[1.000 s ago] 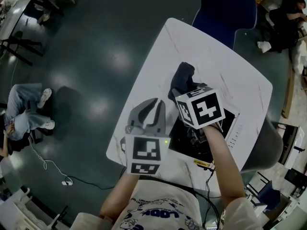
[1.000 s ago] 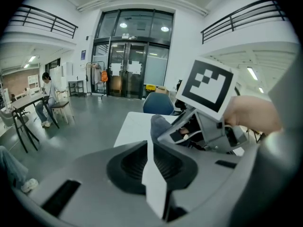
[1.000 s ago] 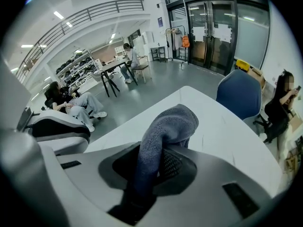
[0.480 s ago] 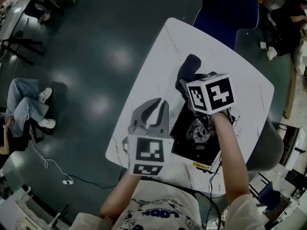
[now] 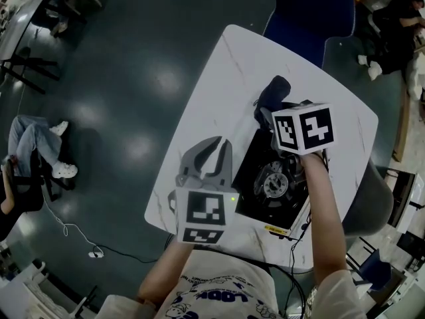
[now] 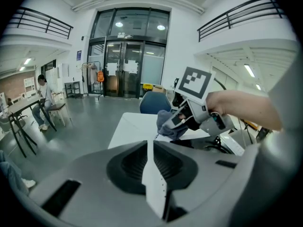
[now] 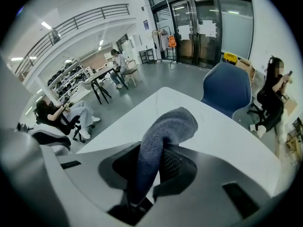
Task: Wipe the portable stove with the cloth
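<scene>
The black portable stove [image 5: 255, 178] sits on the white table [image 5: 226, 78], its round burner [image 5: 273, 185] uncovered. My right gripper [image 5: 280, 113] is at the stove's far edge, shut on a dark grey cloth [image 5: 275, 90] that bulges out past the jaws onto the table. In the right gripper view the cloth [image 7: 165, 126] is pinched in the gripper [image 7: 151, 161] and folds over its tip. My left gripper [image 5: 214, 153] hovers over the table left of the stove, shut and holding nothing. From the left gripper [image 6: 149, 148] I see the cloth [image 6: 169, 126] and the right gripper [image 6: 185, 118].
A blue chair [image 5: 311, 13] stands at the table's far side. A grey chair back [image 5: 372, 205] is close on the right. Cables [image 5: 292, 234] run off the stove's near edge. People [image 5: 30, 148] sit on the floor area to the left and far right.
My right gripper has slid with the cloth from over the burner toward the stove's far edge, uncovering the burner. The left gripper has barely moved.
</scene>
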Demonstrator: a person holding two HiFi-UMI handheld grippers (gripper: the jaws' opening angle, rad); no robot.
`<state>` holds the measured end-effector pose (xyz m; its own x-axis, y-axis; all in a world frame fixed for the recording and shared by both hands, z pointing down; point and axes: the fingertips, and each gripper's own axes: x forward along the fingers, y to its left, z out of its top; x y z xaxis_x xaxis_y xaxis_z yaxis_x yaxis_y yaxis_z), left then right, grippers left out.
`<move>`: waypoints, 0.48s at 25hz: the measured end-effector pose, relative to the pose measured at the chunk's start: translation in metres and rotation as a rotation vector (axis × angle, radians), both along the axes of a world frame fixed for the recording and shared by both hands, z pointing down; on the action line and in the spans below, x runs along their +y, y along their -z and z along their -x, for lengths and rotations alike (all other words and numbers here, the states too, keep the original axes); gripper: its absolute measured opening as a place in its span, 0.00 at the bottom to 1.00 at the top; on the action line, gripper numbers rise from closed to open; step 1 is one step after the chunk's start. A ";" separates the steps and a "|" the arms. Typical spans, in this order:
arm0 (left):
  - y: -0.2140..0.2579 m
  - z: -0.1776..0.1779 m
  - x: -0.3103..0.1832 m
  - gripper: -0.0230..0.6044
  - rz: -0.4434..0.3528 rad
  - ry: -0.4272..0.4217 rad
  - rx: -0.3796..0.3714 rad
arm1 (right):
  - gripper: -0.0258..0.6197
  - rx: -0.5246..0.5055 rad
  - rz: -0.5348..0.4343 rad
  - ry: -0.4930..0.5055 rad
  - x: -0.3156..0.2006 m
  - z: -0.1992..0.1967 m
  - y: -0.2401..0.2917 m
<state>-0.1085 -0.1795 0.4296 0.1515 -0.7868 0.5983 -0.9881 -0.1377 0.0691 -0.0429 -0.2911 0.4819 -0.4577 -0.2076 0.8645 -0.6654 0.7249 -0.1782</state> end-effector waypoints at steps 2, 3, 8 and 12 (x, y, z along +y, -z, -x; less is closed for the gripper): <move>0.001 -0.002 -0.001 0.11 -0.001 -0.005 -0.001 | 0.18 0.021 -0.006 -0.006 -0.001 -0.011 -0.002; 0.002 -0.003 -0.002 0.11 -0.002 -0.007 -0.002 | 0.18 0.024 -0.003 -0.011 -0.002 -0.017 -0.002; 0.007 -0.013 -0.004 0.11 -0.009 -0.025 -0.006 | 0.18 0.032 0.007 -0.032 0.000 -0.039 -0.002; 0.009 -0.024 -0.004 0.11 -0.012 -0.045 -0.007 | 0.18 0.045 0.004 -0.044 0.000 -0.056 -0.003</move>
